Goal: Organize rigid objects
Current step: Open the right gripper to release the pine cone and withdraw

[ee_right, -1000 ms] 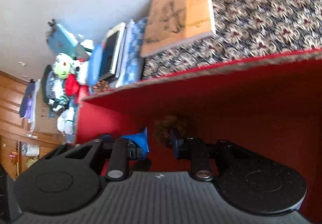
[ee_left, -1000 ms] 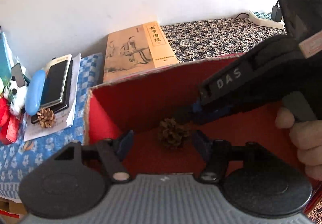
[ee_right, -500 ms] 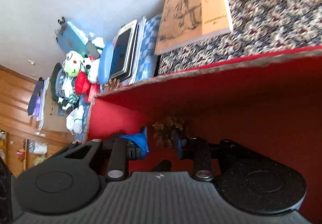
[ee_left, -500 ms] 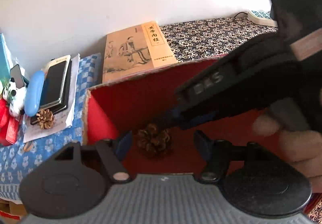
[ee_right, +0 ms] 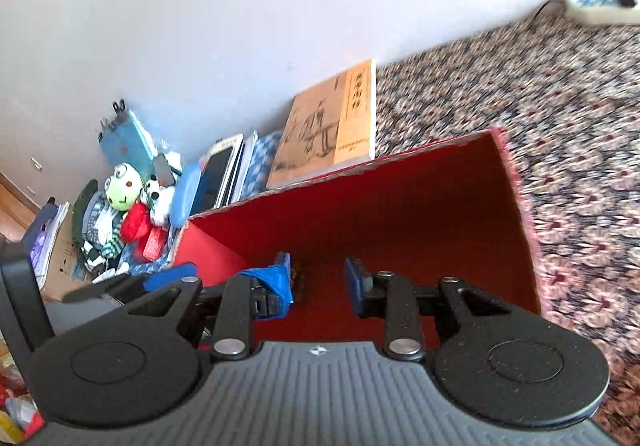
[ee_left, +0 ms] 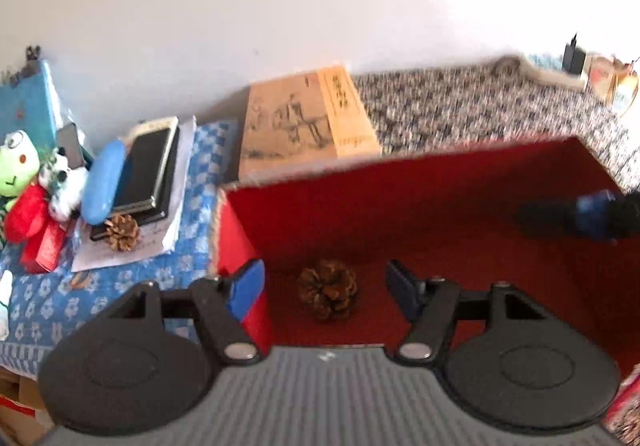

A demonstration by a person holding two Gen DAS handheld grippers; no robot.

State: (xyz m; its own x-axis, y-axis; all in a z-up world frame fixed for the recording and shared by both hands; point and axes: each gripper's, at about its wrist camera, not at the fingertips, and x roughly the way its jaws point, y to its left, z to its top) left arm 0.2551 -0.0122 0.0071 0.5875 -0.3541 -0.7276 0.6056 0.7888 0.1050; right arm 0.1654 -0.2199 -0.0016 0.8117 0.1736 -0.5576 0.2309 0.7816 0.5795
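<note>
Pinecone [ee_left: 328, 289] released in box; right gripper [ee_right: 317, 280] withdrawn

One pine cone [ee_left: 328, 294] sits in the box [ee_left: 400, 201] right ahead of the left claw [ee_left: 326, 286], another [ee_left: 121, 232] off left by the phones [ee_left: 146, 169], book [ee_left: 306, 121] behind the box.

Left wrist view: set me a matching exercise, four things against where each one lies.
Things:
1. pine cone
2. second pine cone
3. tan book
4. green frog toy

Places:
A. on the papers by the stacked phones
B. far left edge, above the red toy
C. on the floor of the red box
D. behind the red box, against the wall

Pairs: 1-C, 2-A, 3-D, 4-B
</note>
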